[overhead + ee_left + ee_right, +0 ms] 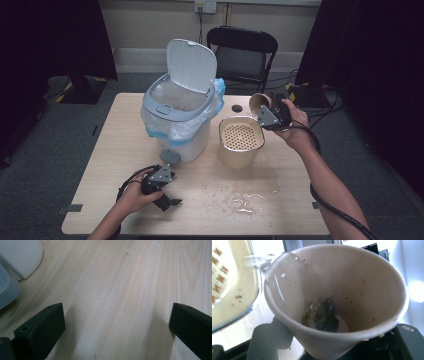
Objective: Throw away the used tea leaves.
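One clump of wet residue (pixel 320 315) left in paper cup (pixel 258 102), clamped by right gripper (pixel 265 112); tip further over strainer tub (pixel 241 135) just below. Left gripper (pixel 167 197) released, idle.

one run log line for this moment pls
right claw: shut on paper cup, tipped toward strainer bowl | left claw: open, empty, over table

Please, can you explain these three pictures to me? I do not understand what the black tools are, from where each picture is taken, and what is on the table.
A person holds a hand tool with two black jaws in each hand. One camera looks down from above; the others ride on the tools.

On the table stand a lidded bin, open, and a container with a strainer insert; spilled water lies nearby.

The right gripper clamps a tilted paper cup near the strainer, with wet residue inside.

The left gripper rests low, jaws open, holding nothing.
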A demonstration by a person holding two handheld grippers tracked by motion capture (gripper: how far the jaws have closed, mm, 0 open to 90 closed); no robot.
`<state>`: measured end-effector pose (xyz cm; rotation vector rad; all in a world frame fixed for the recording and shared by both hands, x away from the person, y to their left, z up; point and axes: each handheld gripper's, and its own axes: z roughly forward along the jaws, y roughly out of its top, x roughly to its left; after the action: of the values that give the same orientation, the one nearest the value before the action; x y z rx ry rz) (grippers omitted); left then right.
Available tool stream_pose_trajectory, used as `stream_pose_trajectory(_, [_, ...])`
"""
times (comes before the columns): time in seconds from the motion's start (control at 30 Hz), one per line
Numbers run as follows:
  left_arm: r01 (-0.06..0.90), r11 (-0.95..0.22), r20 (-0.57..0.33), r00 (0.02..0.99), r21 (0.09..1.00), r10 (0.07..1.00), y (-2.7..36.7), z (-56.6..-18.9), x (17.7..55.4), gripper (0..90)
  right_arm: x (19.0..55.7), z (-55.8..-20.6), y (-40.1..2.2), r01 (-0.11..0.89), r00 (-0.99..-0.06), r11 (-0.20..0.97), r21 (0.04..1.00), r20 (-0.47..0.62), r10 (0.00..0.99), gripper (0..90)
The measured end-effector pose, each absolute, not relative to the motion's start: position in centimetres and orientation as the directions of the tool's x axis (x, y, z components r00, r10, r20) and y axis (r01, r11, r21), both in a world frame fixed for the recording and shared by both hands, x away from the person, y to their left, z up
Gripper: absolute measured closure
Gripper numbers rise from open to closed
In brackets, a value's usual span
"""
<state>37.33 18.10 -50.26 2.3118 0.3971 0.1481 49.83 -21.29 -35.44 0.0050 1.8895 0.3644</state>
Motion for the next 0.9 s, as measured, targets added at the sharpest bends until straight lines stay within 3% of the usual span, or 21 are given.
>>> stream_pose_trajectory(0.23, [0.238,-0.657,-0.011,0.944,0.715,0.329,18.1,-50.2,37.3,0.0,49.8,-35.5,-20.4,-0.200,-0.198,0.979,-0.030,-0.978,-0.071,35.1])
stream_pose_trajectory(0.43, [0.237,-0.654,-0.012,0.944,0.718,0.329,18.1,-50.3,37.3,0.0,49.2,-35.8,-19.7,-0.166,0.026,0.946,-0.278,-0.960,-0.278,35.1])
stream_pose_trajectory(0.7, [0.237,-0.650,-0.011,0.943,0.722,0.331,18.1,-50.3,37.3,0.0,48.8,-35.5,-19.0,-0.141,0.144,0.910,-0.390,-0.918,-0.370,34.8])
stream_pose_trajectory(0.9, [0.234,-0.657,-0.012,0.946,0.717,0.324,18.1,-50.2,37.4,0.0,48.5,-35.9,-18.7,-0.138,0.170,0.878,-0.459,-0.884,-0.435,34.8])
